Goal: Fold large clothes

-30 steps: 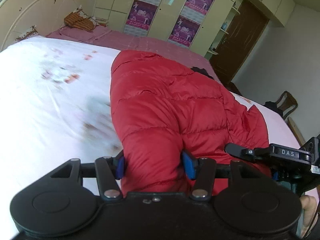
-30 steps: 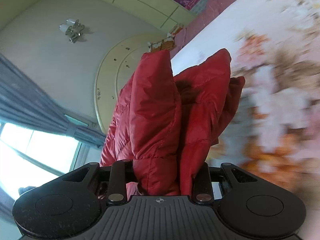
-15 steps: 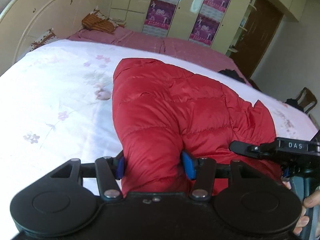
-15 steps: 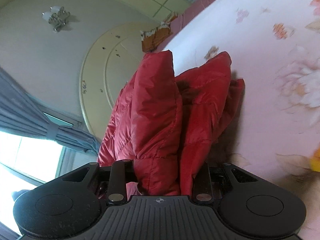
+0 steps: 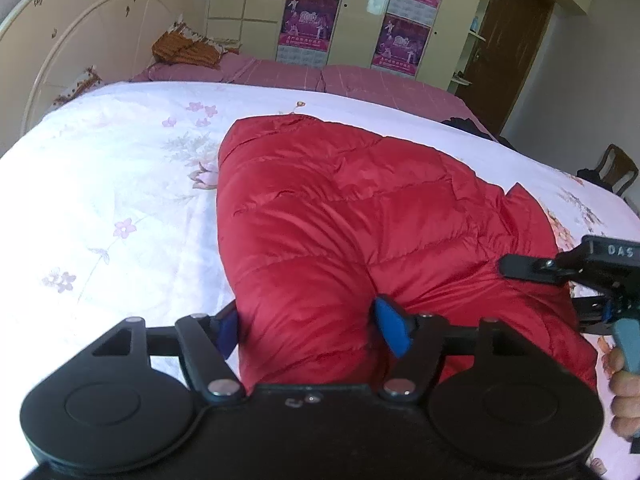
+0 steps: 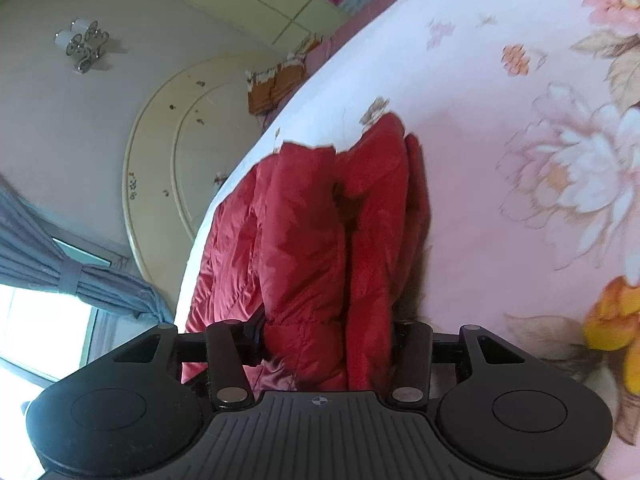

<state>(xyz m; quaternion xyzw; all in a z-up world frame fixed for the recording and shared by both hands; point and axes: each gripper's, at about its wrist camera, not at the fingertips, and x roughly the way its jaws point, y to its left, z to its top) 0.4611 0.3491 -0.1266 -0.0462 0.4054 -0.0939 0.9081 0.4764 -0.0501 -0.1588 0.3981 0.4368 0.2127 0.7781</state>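
A red puffer jacket [image 5: 340,220] lies folded on the white floral quilt [image 5: 120,200]. My left gripper [image 5: 310,328] straddles the jacket's near edge. Its jaws are opening, and the blue pads [image 5: 392,332] stand at the fabric's sides without squeezing it. In the right wrist view a thick doubled fold of the jacket [image 6: 304,232] fills the gap of my right gripper [image 6: 328,340]. Its jaws are opening too, with the fold resting on the quilt [image 6: 520,160]. The right gripper [image 5: 536,284] also shows at the jacket's right edge, with a hand [image 5: 624,392] on its handle.
A cream headboard [image 5: 80,40] and pink pillows [image 5: 360,80] bound the bed's far side. Beyond them stand a wardrobe with posters [image 5: 312,20], a brown door [image 5: 516,40] and a wooden chair [image 5: 616,168]. Blue curtains [image 6: 60,272] hang at a window.
Both grippers came down toward the bed with the jacket, then stopped. Both pairs of jaws have widened, and the jacket has settled onto the quilt.
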